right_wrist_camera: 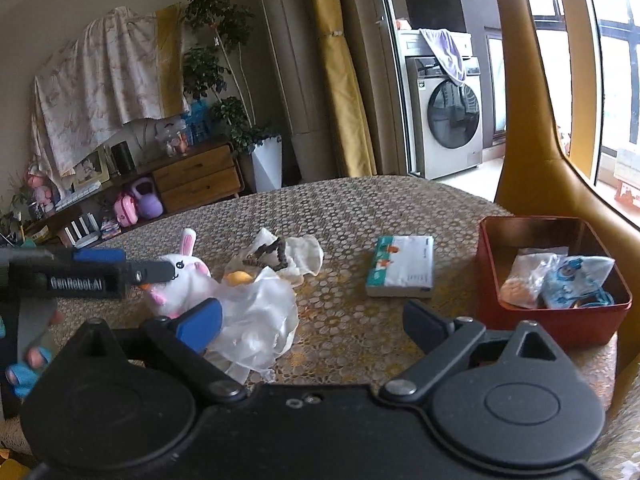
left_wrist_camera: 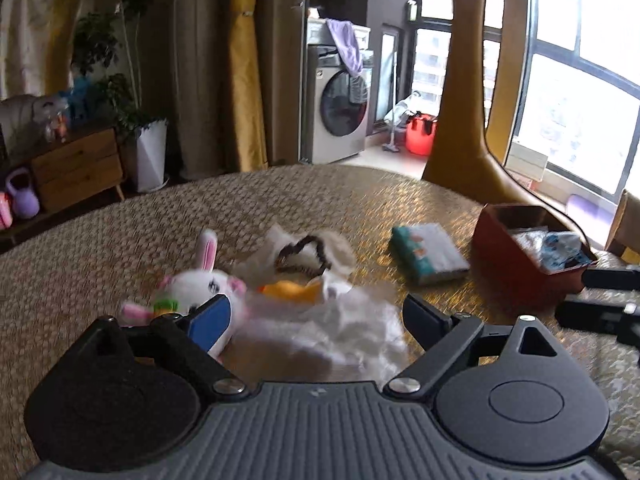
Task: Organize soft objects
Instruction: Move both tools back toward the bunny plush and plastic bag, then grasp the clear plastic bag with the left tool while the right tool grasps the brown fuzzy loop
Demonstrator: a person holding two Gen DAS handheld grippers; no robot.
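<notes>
Holding small packets, red tin point(right_wrist_camera: 554, 322), both grippers' jaws wide apart, empty.

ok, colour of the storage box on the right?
Red box, darker brownish inside; clearest in the right wrist view.

Lying on its side at the left of the woven table point(right_wrist_camera: 360, 208): white plush bunny point(right_wrist_camera: 182, 280), pink ears, one ear pointing up and away. Sprawling just right of it, touching: crumpled translucent plastic bag point(right_wrist_camera: 260, 312), partly covering an orange soft piece point(right_wrist_camera: 238, 278). Resting just beyond: rumpled white cloth point(right_wrist_camera: 304, 258) carrying a dark brown scrunchie point(right_wrist_camera: 276, 256). Sitting flat toward the right: tissue pack point(right_wrist_camera: 402, 266). Standing at far right: red box point(right_wrist_camera: 560, 320) holding small wrapped packets point(right_wrist_camera: 560, 276).
</notes>
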